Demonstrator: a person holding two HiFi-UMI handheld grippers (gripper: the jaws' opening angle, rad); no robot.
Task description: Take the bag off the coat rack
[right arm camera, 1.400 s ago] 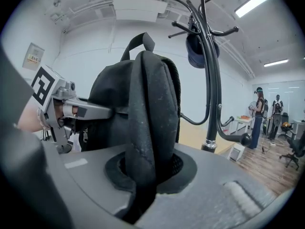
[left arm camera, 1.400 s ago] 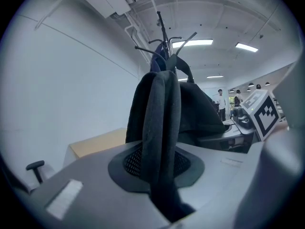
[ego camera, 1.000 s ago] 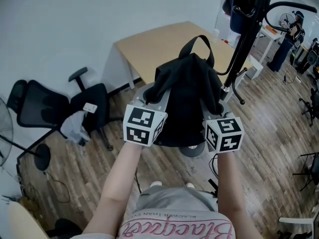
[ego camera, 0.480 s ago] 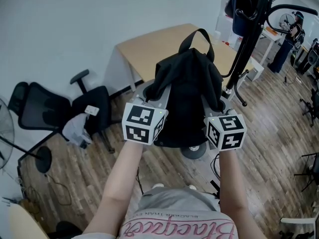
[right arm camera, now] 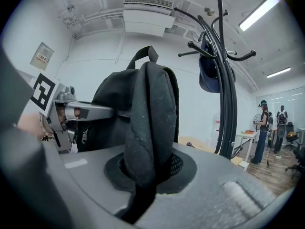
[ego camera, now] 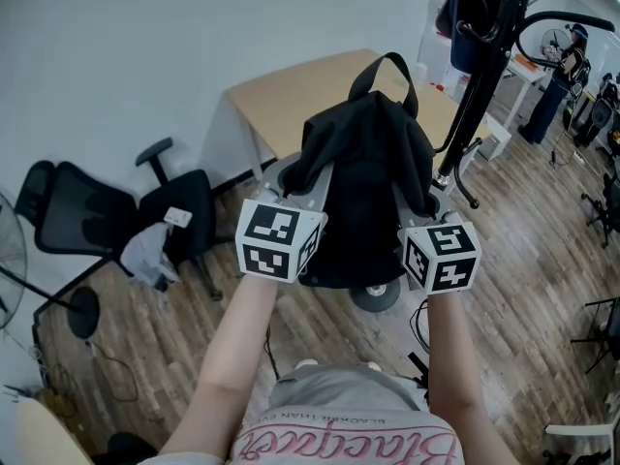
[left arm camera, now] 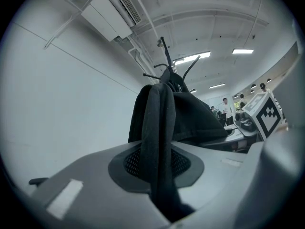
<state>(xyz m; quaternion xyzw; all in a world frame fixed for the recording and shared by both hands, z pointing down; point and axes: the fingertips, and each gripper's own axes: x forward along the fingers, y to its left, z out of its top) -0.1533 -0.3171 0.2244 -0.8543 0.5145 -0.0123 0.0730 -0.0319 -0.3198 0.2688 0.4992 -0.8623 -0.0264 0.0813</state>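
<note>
Bag (ego camera: 363, 192), black: off the rack (ego camera: 481, 85), hanging just left of its pole over the floor (ego camera: 523, 289); left tool (left arm camera: 159, 175) pinched narrow on a fold of strap, right tool (right arm camera: 147, 175) likewise on a padded strap. Risk: slip of fabric through either thin pinch under the bag's weight, then a one-sided swing or drop. Further risk: snag of top loop (ego camera: 390, 59) on the rack if swung right.

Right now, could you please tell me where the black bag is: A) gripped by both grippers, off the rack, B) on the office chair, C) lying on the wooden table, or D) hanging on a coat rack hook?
A: the left gripper and right gripper each pinch the black bag, whose top loop sits on no hook of the coat rack.
</note>
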